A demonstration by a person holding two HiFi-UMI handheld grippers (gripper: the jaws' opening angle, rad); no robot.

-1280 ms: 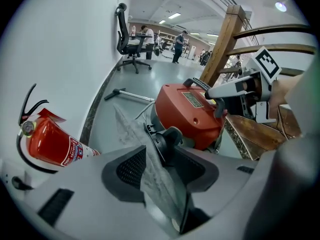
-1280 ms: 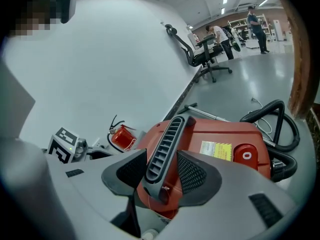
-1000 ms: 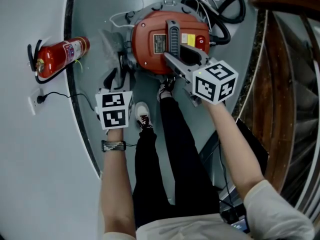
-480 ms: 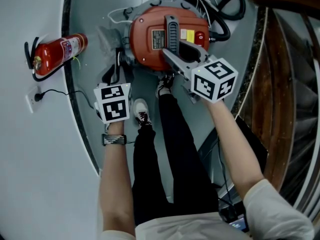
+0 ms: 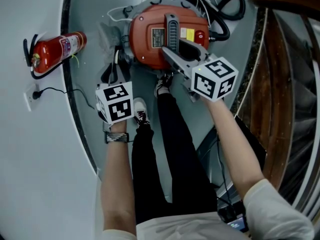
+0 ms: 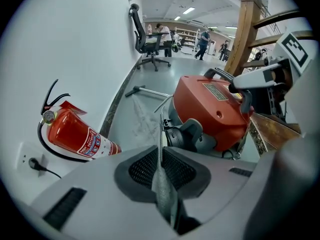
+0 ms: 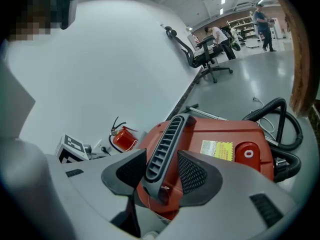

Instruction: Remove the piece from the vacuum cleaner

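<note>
The red vacuum cleaner [image 5: 170, 34] stands on the grey floor ahead of my feet. My left gripper [image 5: 117, 68] is at its left side, by the grey inlet port [image 6: 182, 134]. Its jaws have just been closing, and the pads now press on a thin grey piece [image 6: 161, 184], seen edge-on, that runs up toward the port. My right gripper [image 5: 174, 54] reaches over the vacuum's top, its pads [image 7: 192, 174] clamped on either side of the black ribbed handle [image 7: 167, 139].
A red fire extinguisher [image 5: 55, 51] lies by the white wall at left, near a socket with a cable [image 5: 36, 95]. A black hose [image 5: 220, 6] coils behind the vacuum. A wooden railing [image 5: 282, 84] rises at right. The person's legs [image 5: 165, 149] are below.
The left gripper's jaws have come together on the thin piece, and that hand has tilted a little. The right gripper and the vacuum have stayed in place.
</note>
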